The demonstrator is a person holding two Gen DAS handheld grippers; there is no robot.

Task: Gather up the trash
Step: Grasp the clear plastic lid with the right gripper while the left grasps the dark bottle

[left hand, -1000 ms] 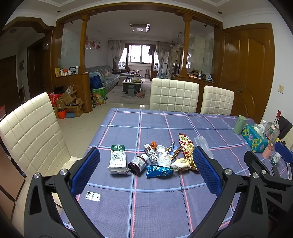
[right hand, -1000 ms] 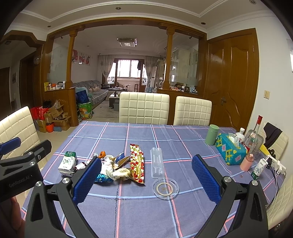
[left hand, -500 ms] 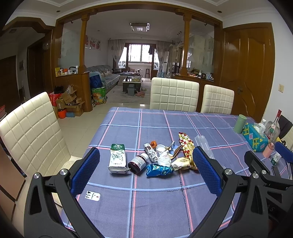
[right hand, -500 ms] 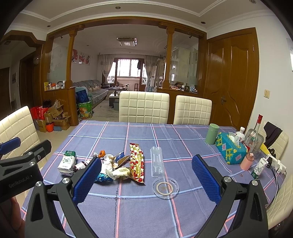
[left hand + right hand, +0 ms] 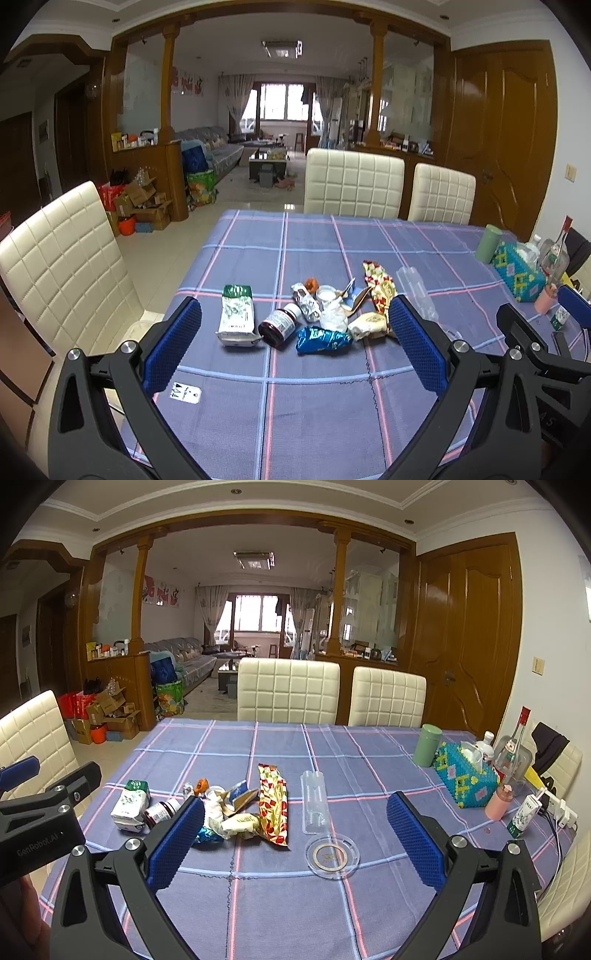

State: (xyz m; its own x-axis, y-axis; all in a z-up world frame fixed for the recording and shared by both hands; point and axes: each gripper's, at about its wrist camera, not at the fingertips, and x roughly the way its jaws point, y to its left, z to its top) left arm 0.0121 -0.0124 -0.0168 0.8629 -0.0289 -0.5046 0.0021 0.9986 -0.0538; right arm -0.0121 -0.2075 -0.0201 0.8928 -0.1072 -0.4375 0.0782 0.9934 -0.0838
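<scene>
The right claw's blue pad (image 5: 176,843) hides part of the blue wrapper (image 5: 207,835).

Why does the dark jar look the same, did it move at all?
No. The dark jar lies in the same spot beside the white-and-green packet on the tablecloth.

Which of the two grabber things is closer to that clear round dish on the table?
Right. The right gripper hangs just in front of the clear round dish, which lies between its open fingers. The left gripper hangs off to the dish's left, facing the wrapper pile.
</scene>
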